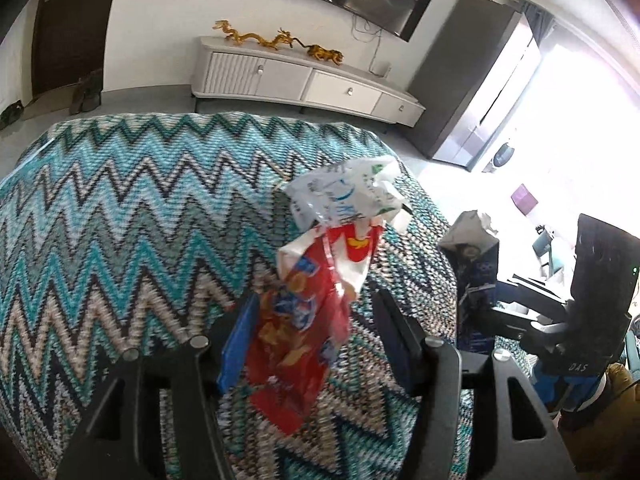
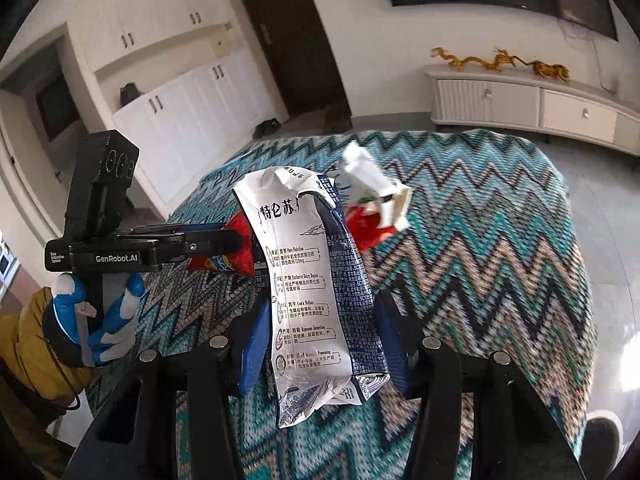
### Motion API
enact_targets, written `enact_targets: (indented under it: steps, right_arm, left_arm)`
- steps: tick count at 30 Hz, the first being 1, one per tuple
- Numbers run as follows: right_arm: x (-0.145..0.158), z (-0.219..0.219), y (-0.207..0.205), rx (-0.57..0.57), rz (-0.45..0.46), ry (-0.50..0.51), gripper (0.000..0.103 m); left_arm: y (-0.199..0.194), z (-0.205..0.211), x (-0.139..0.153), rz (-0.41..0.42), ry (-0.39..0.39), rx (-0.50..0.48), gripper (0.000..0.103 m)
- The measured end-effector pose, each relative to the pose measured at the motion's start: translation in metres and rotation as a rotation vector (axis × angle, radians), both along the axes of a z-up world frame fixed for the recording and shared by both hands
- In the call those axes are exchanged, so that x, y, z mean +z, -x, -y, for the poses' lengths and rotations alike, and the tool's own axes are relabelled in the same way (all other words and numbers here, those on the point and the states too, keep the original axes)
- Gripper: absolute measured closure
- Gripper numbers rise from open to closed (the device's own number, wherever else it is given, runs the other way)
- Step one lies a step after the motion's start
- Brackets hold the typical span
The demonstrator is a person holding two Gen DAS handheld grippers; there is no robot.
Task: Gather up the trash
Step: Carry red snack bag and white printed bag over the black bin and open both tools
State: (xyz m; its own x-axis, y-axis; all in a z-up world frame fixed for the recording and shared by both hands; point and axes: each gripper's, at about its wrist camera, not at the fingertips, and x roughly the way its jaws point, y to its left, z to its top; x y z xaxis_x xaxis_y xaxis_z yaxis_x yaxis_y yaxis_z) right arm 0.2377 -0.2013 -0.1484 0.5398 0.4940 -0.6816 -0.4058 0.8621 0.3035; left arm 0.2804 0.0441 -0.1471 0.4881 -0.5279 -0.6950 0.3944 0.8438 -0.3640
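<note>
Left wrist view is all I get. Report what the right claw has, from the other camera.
Observer: The right claw is shut on a flattened white and blue milk carton, which stands upright between its pads.
Operator: Now check behind the left claw.
Observer: A hand in a blue and white glove grips its handle.
Operator: Describe the floor at the lower right.
Observer: A dark shoe shows there, beside the near edge of the zigzag cloth.
</note>
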Motion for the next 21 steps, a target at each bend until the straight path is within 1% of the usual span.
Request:
enact_targets:
  steps: [3, 4, 5, 6, 7, 8, 9, 10, 15, 18, 21]
  right_arm:
    - [0.001, 0.01, 0.004, -0.025, 0.0, -0.013, 0.053]
    - [0.001, 0.012, 0.006, -0.031, -0.001, -0.015, 0.053]
    - [0.001, 0.014, 0.008, -0.038, -0.001, -0.018, 0.053]
    - [0.001, 0.016, 0.01, -0.046, -0.002, -0.022, 0.053]
    - [0.001, 0.019, 0.012, -0.051, -0.003, -0.027, 0.053]
    - [0.001, 0.022, 0.015, -0.057, -0.003, -0.031, 0.053]
    - [0.002, 0.024, 0.018, -0.061, -0.002, -0.035, 0.053]
    - [0.003, 0.026, 0.021, -0.065, 0.0, -0.038, 0.053]
    - [0.018, 0.034, 0.038, -0.081, 0.029, -0.068, 0.053]
    - [0.03, 0.037, 0.054, -0.083, 0.06, -0.081, 0.053]
    - [0.044, 0.045, 0.069, -0.092, 0.094, -0.098, 0.053]
  left_arm:
    - [0.0, 0.009, -0.004, -0.017, -0.003, -0.012, 0.046]
    - [0.0, 0.012, -0.007, -0.024, -0.009, -0.011, 0.047]
    - [0.0, 0.013, -0.009, -0.032, -0.013, -0.007, 0.051]
    - [0.0, 0.015, -0.012, -0.043, -0.015, -0.003, 0.066]
    - [0.0, 0.016, -0.015, -0.06, -0.013, -0.004, 0.077]
    - [0.001, 0.016, -0.016, -0.069, -0.005, 0.0, 0.082]
    - [0.004, 0.015, -0.017, -0.072, 0.001, 0.01, 0.088]
    - [0.007, 0.014, -0.017, -0.072, 0.002, 0.016, 0.09]
    - [0.029, 0.004, -0.005, -0.049, 0.019, 0.056, 0.093]
    - [0.048, -0.002, 0.013, -0.015, 0.021, 0.077, 0.093]
    - [0.066, -0.008, 0.037, 0.027, 0.017, 0.085, 0.093]
